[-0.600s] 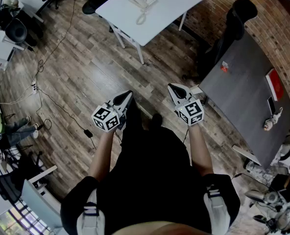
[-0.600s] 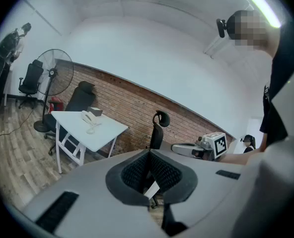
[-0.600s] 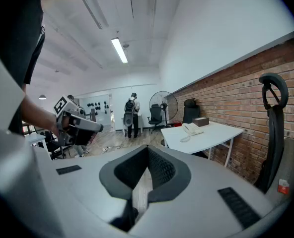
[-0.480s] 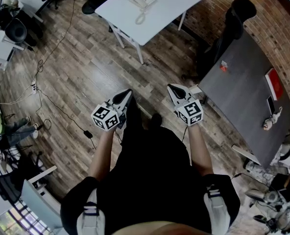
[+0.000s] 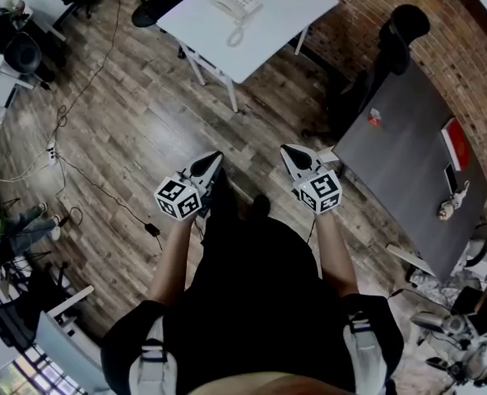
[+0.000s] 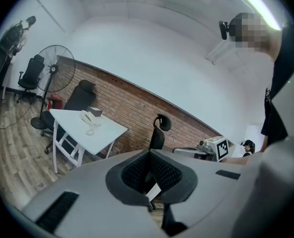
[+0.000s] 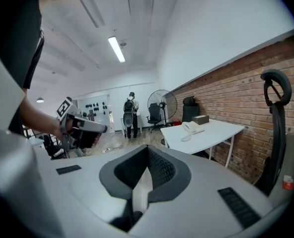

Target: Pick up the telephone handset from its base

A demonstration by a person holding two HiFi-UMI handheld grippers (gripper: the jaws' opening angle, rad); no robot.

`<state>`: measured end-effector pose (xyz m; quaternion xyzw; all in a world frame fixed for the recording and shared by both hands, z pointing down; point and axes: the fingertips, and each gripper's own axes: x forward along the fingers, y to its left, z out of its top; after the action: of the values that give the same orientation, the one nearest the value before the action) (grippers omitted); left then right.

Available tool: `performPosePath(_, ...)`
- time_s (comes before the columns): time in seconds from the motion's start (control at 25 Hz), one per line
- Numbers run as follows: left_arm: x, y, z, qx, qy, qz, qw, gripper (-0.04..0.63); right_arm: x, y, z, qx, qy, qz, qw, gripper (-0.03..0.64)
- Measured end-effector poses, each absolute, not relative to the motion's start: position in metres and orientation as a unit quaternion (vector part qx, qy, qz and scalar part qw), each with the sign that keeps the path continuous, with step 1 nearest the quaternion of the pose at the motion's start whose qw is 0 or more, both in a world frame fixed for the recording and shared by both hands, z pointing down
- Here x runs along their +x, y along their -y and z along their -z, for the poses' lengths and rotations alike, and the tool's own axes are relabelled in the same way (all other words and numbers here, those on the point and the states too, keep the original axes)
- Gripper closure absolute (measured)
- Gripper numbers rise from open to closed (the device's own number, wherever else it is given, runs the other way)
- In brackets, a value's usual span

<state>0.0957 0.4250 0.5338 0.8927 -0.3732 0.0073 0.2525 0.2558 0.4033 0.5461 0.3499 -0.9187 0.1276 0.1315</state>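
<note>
The white telephone (image 5: 235,5) sits with its handset on the base, on a white table (image 5: 280,11) far ahead at the top of the head view. Both gripper views show the telephone (image 6: 89,118) (image 7: 191,128) small and distant on that table (image 6: 105,133) (image 7: 216,133). My left gripper (image 5: 213,161) and right gripper (image 5: 290,152) are held side by side in front of the body, over the wooden floor, well short of the table. The left gripper (image 6: 149,155) and right gripper (image 7: 148,151) each have their jaws shut with nothing between them.
A dark grey table (image 5: 408,163) with a red item stands at the right, and a black office chair (image 5: 396,35) is beside it. Cables (image 5: 87,179) trail over the floor at the left. A standing fan (image 6: 57,73) and a distant person (image 7: 130,108) are beyond the white table.
The head view has drifted slightly, and the room has slid a little to the left. Both grippers hold the same place and stay shut.
</note>
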Motion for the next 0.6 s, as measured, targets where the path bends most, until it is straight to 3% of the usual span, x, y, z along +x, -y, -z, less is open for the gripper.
performPosePath(0.16, 0.076, -0.401, -0.534, 0.894, 0.368, -0.004, 0.256, 0.575, 0.238, -0.381, -0.541, 0.353, 0.917, -0.155, 0.103, 0.62)
performPosePath(0.6, 0.0, -0.318, -0.526, 0.898, 0.359, 0.004, 0.256, 0.575, 0.161, -0.314, -0.545, 0.351, 0.914, -0.148, 0.142, 0.618)
